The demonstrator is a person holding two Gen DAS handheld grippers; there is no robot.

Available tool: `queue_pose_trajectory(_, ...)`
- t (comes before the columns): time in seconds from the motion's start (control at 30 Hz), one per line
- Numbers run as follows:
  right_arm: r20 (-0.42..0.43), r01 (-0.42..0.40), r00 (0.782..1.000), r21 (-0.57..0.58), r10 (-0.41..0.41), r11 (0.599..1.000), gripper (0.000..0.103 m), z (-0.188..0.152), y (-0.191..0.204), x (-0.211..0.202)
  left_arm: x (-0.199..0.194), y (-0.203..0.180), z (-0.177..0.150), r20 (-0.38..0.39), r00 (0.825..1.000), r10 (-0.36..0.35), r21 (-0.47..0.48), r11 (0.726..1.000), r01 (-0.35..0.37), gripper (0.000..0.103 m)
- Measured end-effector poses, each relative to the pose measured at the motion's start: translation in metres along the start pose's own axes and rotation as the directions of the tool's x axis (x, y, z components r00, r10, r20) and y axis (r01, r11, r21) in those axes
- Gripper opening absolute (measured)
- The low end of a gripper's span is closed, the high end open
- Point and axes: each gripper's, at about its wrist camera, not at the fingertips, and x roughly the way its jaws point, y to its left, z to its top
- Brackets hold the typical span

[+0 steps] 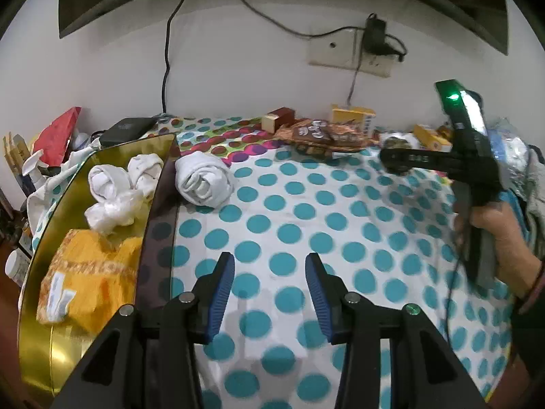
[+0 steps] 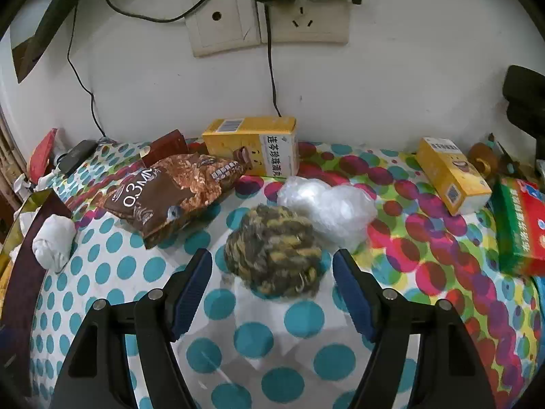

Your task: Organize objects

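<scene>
- The right gripper (image 2: 272, 281) has its two blue fingers wide apart, and it holds nothing.
- A round ball of dark green and yellow yarn (image 2: 274, 250) lies on the spotted cloth (image 2: 303, 351) between those fingers. I cannot tell if they touch it.
- A crinkly clear plastic bag (image 2: 328, 209) lies right behind the ball, touching it.
- A brown snack bag (image 2: 170, 194) lies to the left of the ball, and a yellow box (image 2: 252, 145) stands behind it by the wall.
- Another yellow box (image 2: 451, 179) lies over on the right, near a red and green box (image 2: 521, 221).
- The left gripper (image 1: 270, 284) also has its blue fingers apart, with only the spotted cloth under them.
- A gold tray (image 1: 44, 337) sits just left of that gripper.
- Inside the tray are a yellow packet (image 1: 81, 276), some white rolled socks (image 1: 109, 179) and a small crumpled plastic bag (image 1: 114, 213).
- One more white rolled cloth (image 1: 204, 180) lies on the spotted cloth, touching the tray's outer wall.
- In the left camera view, a hand (image 1: 500, 238) on the right side holds the other black gripper up above the cloth.
</scene>
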Motion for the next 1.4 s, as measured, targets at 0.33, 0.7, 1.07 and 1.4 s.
queue_pose_trajectory(0.33, -0.004, -0.041, 0.999, 0.022, 0.041, 0.999, 0.055, 0.000, -0.003, 0.000, 0.028, 0.020, 0.004, -0.011, 0.997, 0.078, 0.035, 0.996, -0.077, 0.044)
queue_pose_trajectory(0.7, -0.007, -0.013, 1.000, -0.038, 0.013, 0.999, 0.055, -0.018, 0.007, -0.019, 0.030, 0.048, 0.012, 0.002, 0.998, 0.069, -0.017, 0.997, -0.069, 0.054)
queue_pose_trajectory(1.07, -0.077, -0.018, 0.997, -0.093, 0.011, 0.995, 0.053, -0.020, 0.018, -0.004, 0.056, 0.029, 0.047, -0.010, 0.998, 0.063, -0.039, 0.997, -0.064, 0.069)
queue_pose_trajectory(1.4, -0.080, -0.028, 0.997, -0.093, 0.020, 0.995, 0.053, -0.021, 0.018, -0.004, 0.091, 0.042, 0.072, -0.045, 0.988, 0.145, -0.112, 0.982, -0.149, 0.069)
